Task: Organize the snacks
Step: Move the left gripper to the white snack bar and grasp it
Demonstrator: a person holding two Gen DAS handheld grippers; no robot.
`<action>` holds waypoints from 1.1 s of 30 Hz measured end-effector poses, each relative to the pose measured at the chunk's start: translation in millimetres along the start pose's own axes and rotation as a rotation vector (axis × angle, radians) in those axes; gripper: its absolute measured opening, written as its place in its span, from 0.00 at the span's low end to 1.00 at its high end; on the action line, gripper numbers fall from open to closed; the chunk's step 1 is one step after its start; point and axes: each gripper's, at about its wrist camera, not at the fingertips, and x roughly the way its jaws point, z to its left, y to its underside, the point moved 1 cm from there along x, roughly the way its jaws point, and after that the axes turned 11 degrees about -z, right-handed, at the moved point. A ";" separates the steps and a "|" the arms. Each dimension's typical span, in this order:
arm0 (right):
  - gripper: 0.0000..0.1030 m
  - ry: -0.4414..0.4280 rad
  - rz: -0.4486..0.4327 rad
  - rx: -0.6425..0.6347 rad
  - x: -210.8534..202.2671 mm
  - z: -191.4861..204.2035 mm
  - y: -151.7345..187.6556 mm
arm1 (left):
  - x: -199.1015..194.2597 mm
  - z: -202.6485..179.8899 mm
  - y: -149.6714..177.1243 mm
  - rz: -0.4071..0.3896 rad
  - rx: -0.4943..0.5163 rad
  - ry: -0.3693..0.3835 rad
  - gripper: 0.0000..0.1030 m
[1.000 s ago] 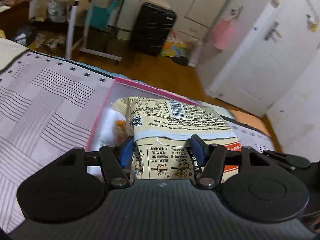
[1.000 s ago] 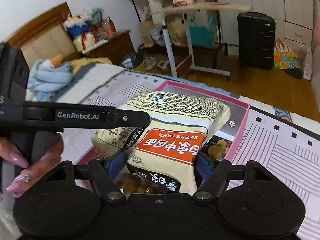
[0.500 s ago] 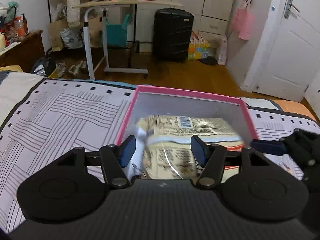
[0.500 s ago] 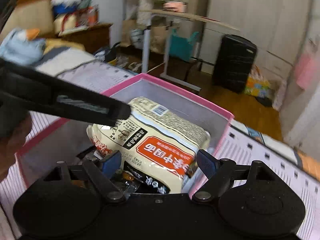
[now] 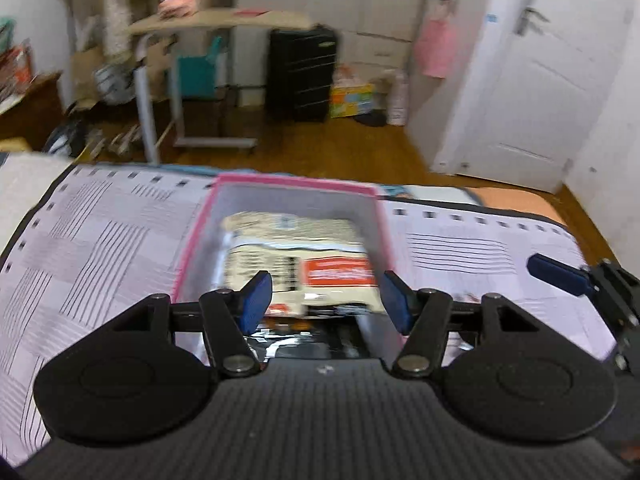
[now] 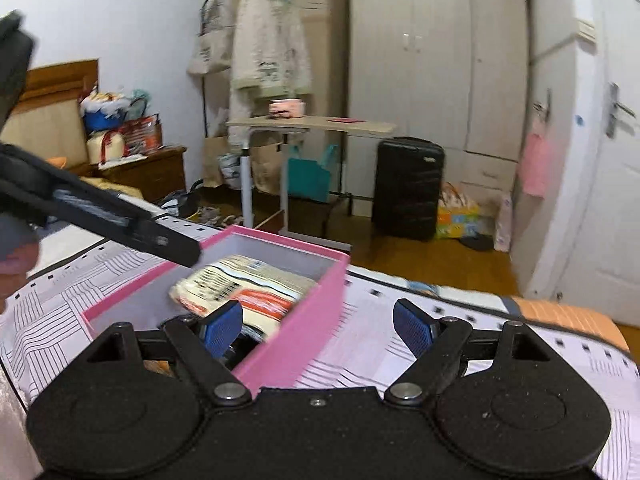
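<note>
The cream-coloured plastic snack packet with an orange-red label (image 5: 298, 258) lies flat inside the pink cardboard box with pale grey inner walls (image 5: 280, 200), on top of some other wrappers – a dark packet with a shiny silver edge (image 5: 304, 342) shows under it at the near end of the box, too blurred to read. In the right wrist view the same packet (image 6: 244, 284) is seen near the far wall of the box (image 6: 304, 320), and neither gripper touches it. The left gripper (image 5: 326, 294) hovers over the near end of the box with its blue-padded fingers (image 5: 256, 294) spread apart, nothing between them; the packet is seen through the gap. The right gripper (image 6: 318, 328) is also spread wide, its fingers (image 6: 222, 328) empty – one fingertip is over the inside of the box, the other over the bedcover, with the box's pink side wall between them. The black body of the left gripper crosses the upper left of the right wrist view, and one blue fingertip of the right gripper shows at the right edge of the left wrist view. The box rests on a bed with a white and lilac bedcover printed with black lines (image 5: 92, 240). Beyond the bed is a wooden floor (image 5: 320, 156), a light wooden side table on a white metal frame (image 6: 312, 124), a black hard-shell suitcase (image 6: 408, 188) and a white door (image 5: 536, 80).
</note>
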 end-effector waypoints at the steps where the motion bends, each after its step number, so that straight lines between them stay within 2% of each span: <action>1: 0.83 0.020 0.030 0.021 -1.3 -10.1 3.2 | -3.3 -7.5 0.3 -0.006 0.007 0.012 0.57; 5: 0.80 0.008 0.113 0.207 -1.4 -56.7 22.2 | -8.7 -39.7 9.1 -0.006 0.001 0.090 0.55; 6: 0.80 0.011 0.120 0.225 -1.8 -62.6 28.3 | -7.2 -46.9 12.3 -0.007 0.002 0.111 0.52; 9: 0.76 0.006 0.146 0.234 1.2 -63.4 50.4 | 1.2 -67.9 20.7 -0.021 0.000 0.160 0.43; 12: 0.73 -0.015 0.167 0.250 11.5 -62.6 69.5 | 15.0 -89.1 30.5 0.002 0.016 0.199 0.42; 14: 0.70 -0.042 0.167 0.217 19.4 -58.3 81.9 | 26.4 -100.2 37.4 0.016 0.014 0.228 0.42; 16: 0.69 -0.061 0.155 0.192 26.9 -57.1 94.1 | 42.1 -108.3 45.2 0.052 -0.007 0.251 0.42; 18: 0.69 -0.068 0.160 0.229 35.9 -66.5 107.5 | 58.9 -113.8 53.4 0.097 -0.035 0.286 0.36; 21: 0.69 -0.055 0.186 0.235 51.8 -71.7 120.6 | 80.6 -125.3 63.1 0.120 -0.003 0.264 0.36; 24: 0.69 -0.071 0.189 0.218 65.2 -66.8 128.3 | 101.6 -135.5 68.8 0.146 0.002 0.281 0.36; 26: 0.71 -0.047 0.217 0.205 76.8 -64.1 135.0 | 115.8 -141.0 72.6 0.164 0.001 0.286 0.36; 29: 0.71 -0.009 0.203 0.143 81.6 -58.1 135.3 | 140.7 -143.8 76.6 0.235 -0.013 0.284 0.36; 33: 0.68 0.014 0.184 0.174 81.3 -62.0 138.9 | 158.6 -150.4 81.4 0.275 -0.009 0.299 0.36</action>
